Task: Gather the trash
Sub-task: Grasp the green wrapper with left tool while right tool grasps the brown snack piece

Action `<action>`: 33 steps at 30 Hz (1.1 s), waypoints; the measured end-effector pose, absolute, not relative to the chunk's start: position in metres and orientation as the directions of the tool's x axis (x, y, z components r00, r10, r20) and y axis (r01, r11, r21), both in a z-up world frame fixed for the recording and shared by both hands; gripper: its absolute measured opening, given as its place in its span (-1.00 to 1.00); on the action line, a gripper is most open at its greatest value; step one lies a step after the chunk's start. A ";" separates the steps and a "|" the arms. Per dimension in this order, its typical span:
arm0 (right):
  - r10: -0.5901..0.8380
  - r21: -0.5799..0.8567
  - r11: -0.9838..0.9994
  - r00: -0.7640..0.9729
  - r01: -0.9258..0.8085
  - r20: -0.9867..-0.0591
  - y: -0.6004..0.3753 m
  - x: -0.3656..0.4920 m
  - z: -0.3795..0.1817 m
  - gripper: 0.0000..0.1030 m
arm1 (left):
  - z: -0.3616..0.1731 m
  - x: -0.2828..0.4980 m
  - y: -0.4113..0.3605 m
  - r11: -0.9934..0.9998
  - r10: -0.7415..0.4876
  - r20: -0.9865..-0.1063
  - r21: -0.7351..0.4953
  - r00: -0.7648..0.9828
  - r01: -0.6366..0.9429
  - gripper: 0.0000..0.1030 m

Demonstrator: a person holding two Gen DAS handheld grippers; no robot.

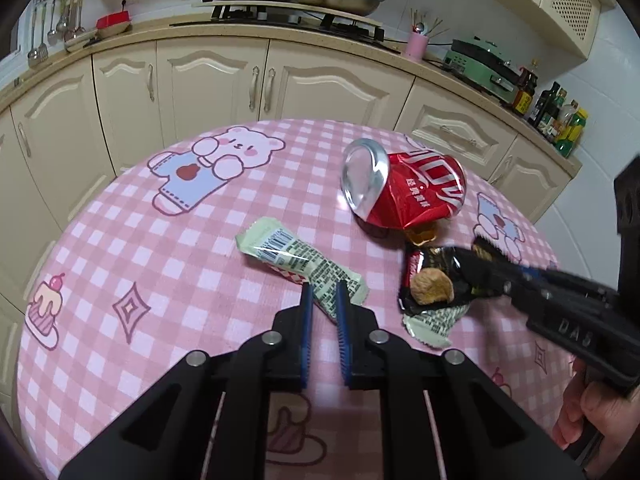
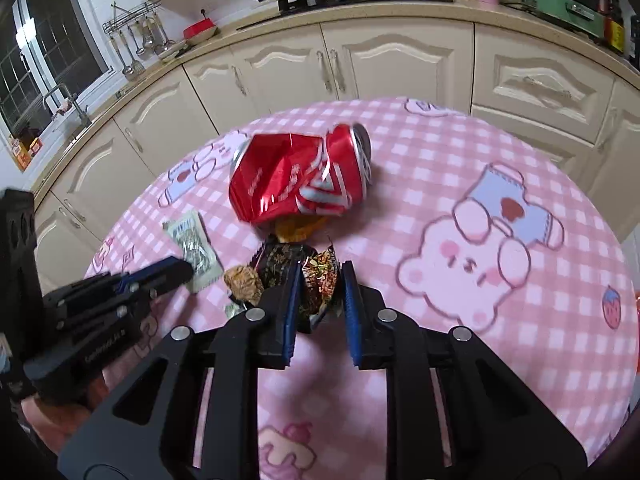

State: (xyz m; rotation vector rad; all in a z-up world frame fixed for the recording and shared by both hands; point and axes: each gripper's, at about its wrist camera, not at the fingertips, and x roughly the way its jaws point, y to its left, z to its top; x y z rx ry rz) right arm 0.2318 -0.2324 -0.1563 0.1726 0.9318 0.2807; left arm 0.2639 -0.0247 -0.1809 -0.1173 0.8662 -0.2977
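Note:
A crushed red can [image 1: 404, 186] lies on the pink checked tablecloth [image 1: 160, 248]; it also shows in the right wrist view [image 2: 300, 178]. A pale green wrapper [image 1: 296, 262] lies left of it, and my left gripper [image 1: 325, 294] is shut on its near end. A black wrapper [image 1: 440, 276] lies with a brown food scrap [image 1: 432, 290] on it. My right gripper [image 2: 320, 284] is shut on the black wrapper [image 2: 316, 284]. The green wrapper [image 2: 196, 246] shows at the left of the right wrist view.
An orange scrap [image 2: 300, 228] lies under the can's near edge. A second pale wrapper [image 1: 434, 322] sticks out beneath the black one. Cream kitchen cabinets [image 1: 208, 76] stand beyond the round table, with a stove and pans on the counter [image 1: 304, 4].

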 end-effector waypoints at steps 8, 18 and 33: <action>0.276 0.203 0.961 0.646 -0.186 -0.712 -0.226 0.210 -0.128 -0.01 | -0.180 0.266 -0.023 0.957 -0.291 -0.731 -0.213 0.617 0.198 0.00; 0.341 0.192 0.932 0.562 -0.308 -0.753 -0.182 0.233 -0.150 -0.32 | -0.184 0.291 -0.031 0.951 -0.299 -0.756 -0.184 0.582 0.249 -0.56; 0.392 0.281 0.920 0.650 -0.274 -0.651 -0.217 0.192 -0.119 -0.58 | -0.176 0.271 -0.021 0.919 -0.391 -0.693 -0.261 0.605 0.295 -0.79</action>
